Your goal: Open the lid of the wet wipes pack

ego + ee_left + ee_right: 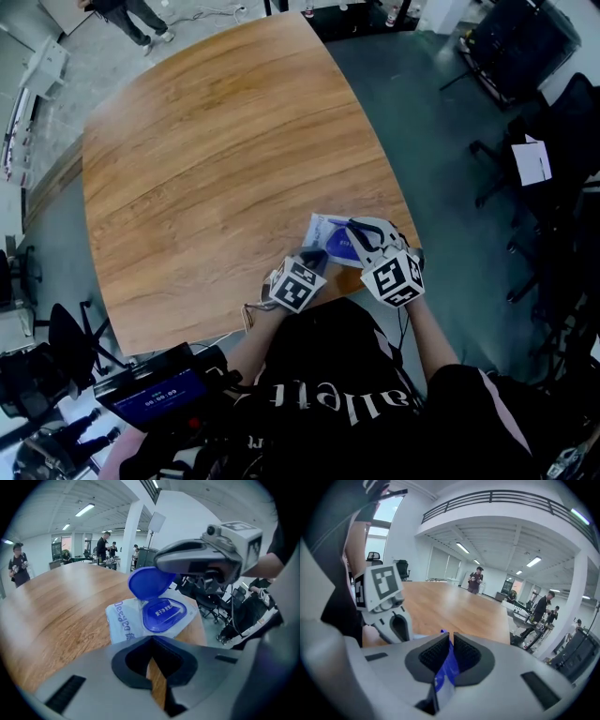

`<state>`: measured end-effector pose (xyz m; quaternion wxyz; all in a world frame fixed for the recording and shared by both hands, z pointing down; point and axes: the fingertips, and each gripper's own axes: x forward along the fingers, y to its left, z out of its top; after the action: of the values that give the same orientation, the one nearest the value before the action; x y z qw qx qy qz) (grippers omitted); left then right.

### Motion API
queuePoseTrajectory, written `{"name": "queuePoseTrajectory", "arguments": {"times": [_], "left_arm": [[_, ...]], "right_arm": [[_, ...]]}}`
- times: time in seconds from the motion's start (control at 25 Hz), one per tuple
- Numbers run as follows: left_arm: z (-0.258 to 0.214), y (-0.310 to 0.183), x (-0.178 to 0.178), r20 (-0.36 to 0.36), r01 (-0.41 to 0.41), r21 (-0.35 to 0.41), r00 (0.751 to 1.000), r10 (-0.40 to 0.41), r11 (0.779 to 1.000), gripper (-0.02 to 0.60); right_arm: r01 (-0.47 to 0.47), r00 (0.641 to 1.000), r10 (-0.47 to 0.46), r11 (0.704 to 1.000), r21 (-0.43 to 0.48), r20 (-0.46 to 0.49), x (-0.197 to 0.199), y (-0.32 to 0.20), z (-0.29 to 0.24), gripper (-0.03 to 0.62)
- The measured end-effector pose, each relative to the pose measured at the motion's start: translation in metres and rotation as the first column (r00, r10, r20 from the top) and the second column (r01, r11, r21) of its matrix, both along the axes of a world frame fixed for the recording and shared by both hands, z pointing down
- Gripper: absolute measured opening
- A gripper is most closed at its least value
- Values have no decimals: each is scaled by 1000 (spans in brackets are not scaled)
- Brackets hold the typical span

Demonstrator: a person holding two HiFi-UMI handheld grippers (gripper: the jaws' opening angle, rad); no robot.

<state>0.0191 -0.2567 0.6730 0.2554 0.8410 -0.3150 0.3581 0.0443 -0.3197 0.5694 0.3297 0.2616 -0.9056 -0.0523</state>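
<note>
The white wet wipes pack [326, 236] lies near the front right edge of the wooden table [206, 141]. In the left gripper view the pack [125, 623] shows its blue rim and inner seal [164, 613], with the round blue lid [149, 583] raised upright. My right gripper [354, 228] is shut on that lid; the blue lid [446, 667] sits pinched between its pads [465, 654]. My left gripper [314, 254] is shut with nothing in it, its tips [152, 643] at the pack's near edge.
The table's front edge runs right under both grippers. Dark office chairs [553, 141] stand on the floor at the right. A device with a blue screen [155, 384] sits at the lower left. People [141, 19] stand far off beyond the table.
</note>
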Motion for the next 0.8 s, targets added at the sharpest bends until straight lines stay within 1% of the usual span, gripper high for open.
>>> {"name": "queuePoseTrajectory", "arguments": {"times": [0.2,0.4,0.64,0.8], "left_arm": [[1,0,1,-1,-2,-4,1000,2,1000,2],[1,-1,2,-3,-2,-3,1000,2,1000,2],[1,0,-1,2,-3,-1,1000,3,1000,2],[2,0,-1,-4,-1,-7,1000,1,1000,2]], "right_arm": [[-74,997,73,997,-18,-16,12,-43,6,37],[-130,991,127,988,-78,-36,18,-69,27,37],[-159,983,142,976,-150,-114,21,-77,62,37],[-186,980,168,965,-184,-109,22,-78,71,37]]}}
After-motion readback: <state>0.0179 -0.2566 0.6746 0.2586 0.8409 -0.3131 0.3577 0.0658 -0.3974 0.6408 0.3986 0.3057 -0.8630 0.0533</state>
